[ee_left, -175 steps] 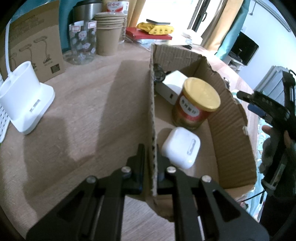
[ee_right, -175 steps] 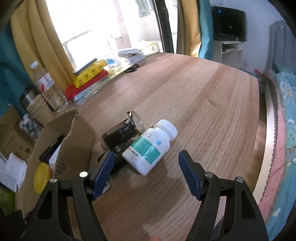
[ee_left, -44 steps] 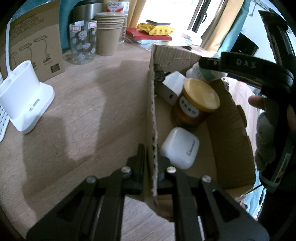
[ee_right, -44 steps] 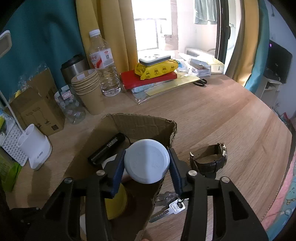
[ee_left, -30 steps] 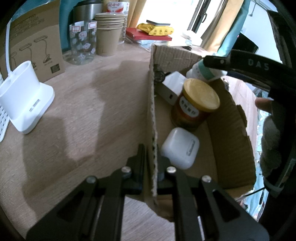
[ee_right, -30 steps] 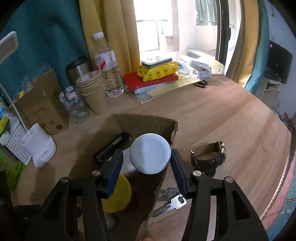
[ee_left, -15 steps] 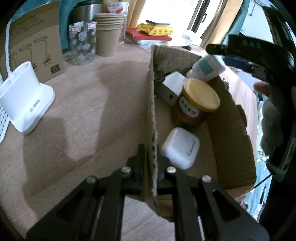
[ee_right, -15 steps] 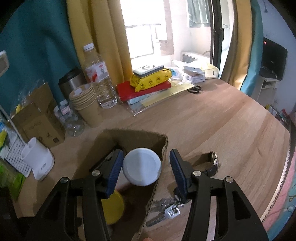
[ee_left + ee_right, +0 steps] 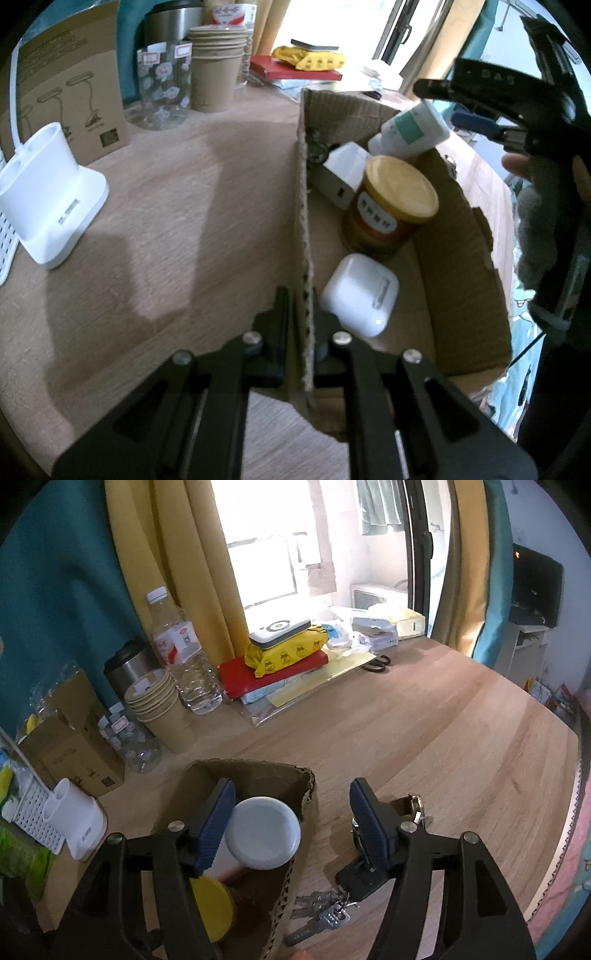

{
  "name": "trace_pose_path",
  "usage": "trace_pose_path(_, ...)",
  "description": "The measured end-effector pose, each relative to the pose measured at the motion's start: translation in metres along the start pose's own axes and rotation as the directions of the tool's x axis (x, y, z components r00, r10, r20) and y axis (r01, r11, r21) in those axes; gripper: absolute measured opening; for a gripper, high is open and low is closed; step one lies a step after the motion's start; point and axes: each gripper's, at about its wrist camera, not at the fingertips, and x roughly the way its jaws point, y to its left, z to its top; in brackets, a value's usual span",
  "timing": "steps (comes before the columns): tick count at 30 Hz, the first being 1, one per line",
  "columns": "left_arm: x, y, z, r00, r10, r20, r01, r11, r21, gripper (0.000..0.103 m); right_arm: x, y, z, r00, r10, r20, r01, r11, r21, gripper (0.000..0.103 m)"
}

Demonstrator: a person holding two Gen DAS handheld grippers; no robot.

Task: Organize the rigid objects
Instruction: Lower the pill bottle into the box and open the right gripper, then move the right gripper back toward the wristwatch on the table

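Observation:
My left gripper (image 9: 301, 314) is shut on the near wall of the cardboard box (image 9: 469, 266). In the box lie a yellow-lidded can (image 9: 391, 206), a white earbud case (image 9: 360, 293) and a white adapter (image 9: 345, 166). The white pill bottle (image 9: 410, 131) leans tilted against the box's far corner; its white cap (image 9: 263, 832) shows in the right wrist view. My right gripper (image 9: 291, 827) is open above the box corner, its left pad beside the cap. A watch (image 9: 410, 806) and keys (image 9: 325, 912) lie on the table right of the box.
A white holder (image 9: 51, 206), a brown carton (image 9: 66, 77), a glass jar (image 9: 164, 85), stacked paper cups (image 9: 216, 72), a steel flask and a water bottle (image 9: 183, 661) stand left and behind. Books and scissors (image 9: 376, 661) lie by the window.
My right gripper carried the pill bottle over the box, then opened; the bottle has dropped out of the jaws and now leans in the box's far corner. The left gripper has not moved.

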Motion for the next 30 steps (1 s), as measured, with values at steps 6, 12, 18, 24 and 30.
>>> trace_pose_path(6,0.001,-0.002,-0.001,1.0,-0.001,0.001,0.001,1.0,0.01,0.009,0.006,0.002,-0.016,0.999,0.007,-0.034,-0.008,1.0,-0.023,0.071)
trace_pose_path(12,0.001,-0.002,-0.001,1.0,0.001,0.003,-0.001,1.0,0.009,0.009,0.006,0.004,-0.035,0.998,0.019,-0.052,-0.021,0.999,-0.029,0.072)
trace_pose_path(18,0.001,-0.003,-0.001,1.0,0.009,0.003,-0.009,1.0,0.012,0.009,-0.008,0.008,-0.042,0.999,0.027,-0.028,-0.029,0.997,-0.065,0.073)
trace_pose_path(24,-0.001,-0.003,-0.003,1.0,0.012,0.008,-0.012,1.0,0.009,0.009,-0.052,-0.003,-0.028,0.997,0.024,0.067,-0.019,0.997,-0.071,0.076)
trace_pose_path(30,-0.001,-0.005,-0.003,1.0,0.016,0.009,-0.016,1.0,0.011,0.009,-0.08,-0.023,-0.022,0.995,-0.006,0.104,0.01,0.999,-0.042,0.081)
